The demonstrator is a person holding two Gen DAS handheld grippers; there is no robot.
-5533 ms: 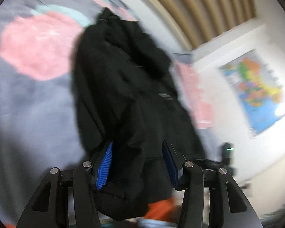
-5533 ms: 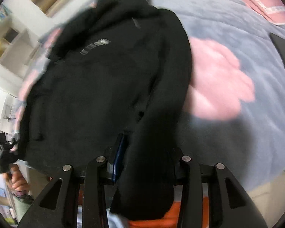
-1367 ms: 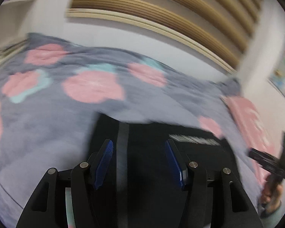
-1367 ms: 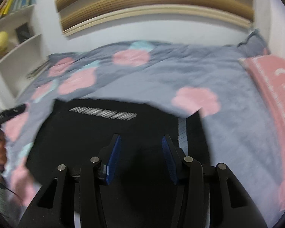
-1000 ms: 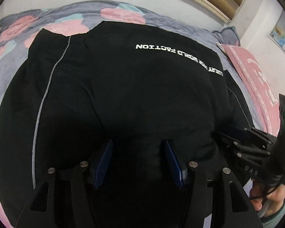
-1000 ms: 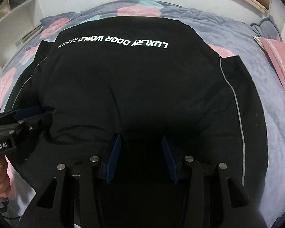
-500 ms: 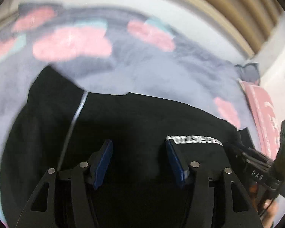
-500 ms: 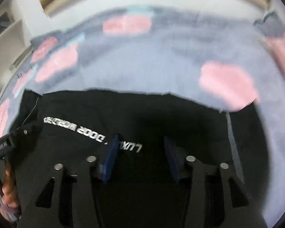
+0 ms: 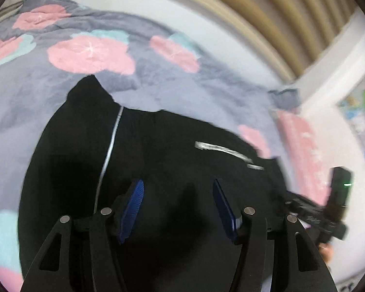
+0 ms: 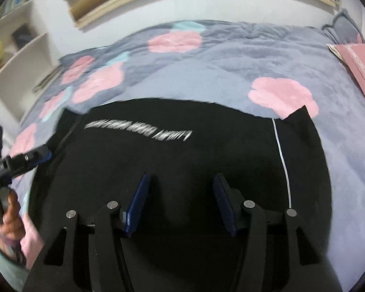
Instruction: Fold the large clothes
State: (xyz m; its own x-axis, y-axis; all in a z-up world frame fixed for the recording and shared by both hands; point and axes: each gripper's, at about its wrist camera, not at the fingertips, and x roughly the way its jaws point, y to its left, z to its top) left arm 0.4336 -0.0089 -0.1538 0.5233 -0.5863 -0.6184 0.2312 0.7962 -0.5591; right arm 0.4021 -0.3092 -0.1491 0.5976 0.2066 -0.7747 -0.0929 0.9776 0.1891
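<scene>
Jacket (image 10: 182, 160) lies spread flat on the floral blanket (image 10: 231, 68); left gripper (image 9: 177, 202) and right gripper (image 10: 181, 194) hover above it, fingers spread, gripping nothing.

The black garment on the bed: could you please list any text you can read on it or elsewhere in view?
White lettering on the black garment: blurred, unreadable in both views.
Label on the left gripper body, seen from the right wrist: too blurred.
Wall map: too blurred.
</scene>
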